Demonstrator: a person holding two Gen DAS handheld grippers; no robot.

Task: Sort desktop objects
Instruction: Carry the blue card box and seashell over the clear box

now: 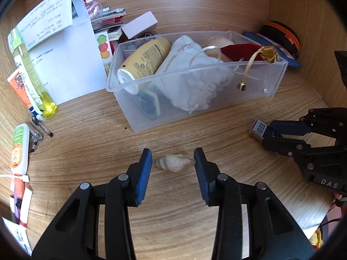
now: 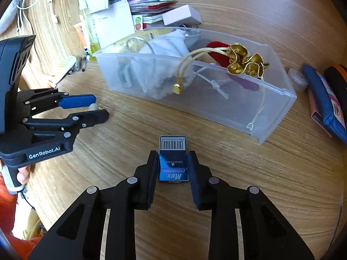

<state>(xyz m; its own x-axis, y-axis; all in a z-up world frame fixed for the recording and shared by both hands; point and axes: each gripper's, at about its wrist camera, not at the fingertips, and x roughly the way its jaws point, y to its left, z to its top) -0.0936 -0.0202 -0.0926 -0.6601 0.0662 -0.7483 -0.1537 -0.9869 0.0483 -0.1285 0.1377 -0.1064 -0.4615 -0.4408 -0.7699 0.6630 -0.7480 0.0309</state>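
Observation:
A pale spiral seashell (image 1: 173,162) lies between the pads of my left gripper (image 1: 173,161); the right pad touches its tip, the left pad is a hair off, so I cannot tell if it is gripped. In the right wrist view that gripper (image 2: 92,108) shows at the left with the shell (image 2: 93,106). My right gripper (image 2: 172,162) is shut on a small blue staples box (image 2: 172,158) with a barcode, just above the desk; it also shows in the left wrist view (image 1: 260,129). A clear plastic bin (image 1: 279,75) holds a yellow bottle (image 1: 145,58), white pouch (image 1: 186,75) and red pouch (image 1: 240,51).
Folded papers (image 1: 65,60), a yellow-green bottle (image 1: 32,75), tubes and pens (image 1: 41,127) crowd the left. A pink box (image 1: 139,25) and packets sit behind the bin (image 2: 271,112). A blue wallet (image 2: 325,99) and an orange-black case (image 1: 282,36) lie to the right by the wooden side wall.

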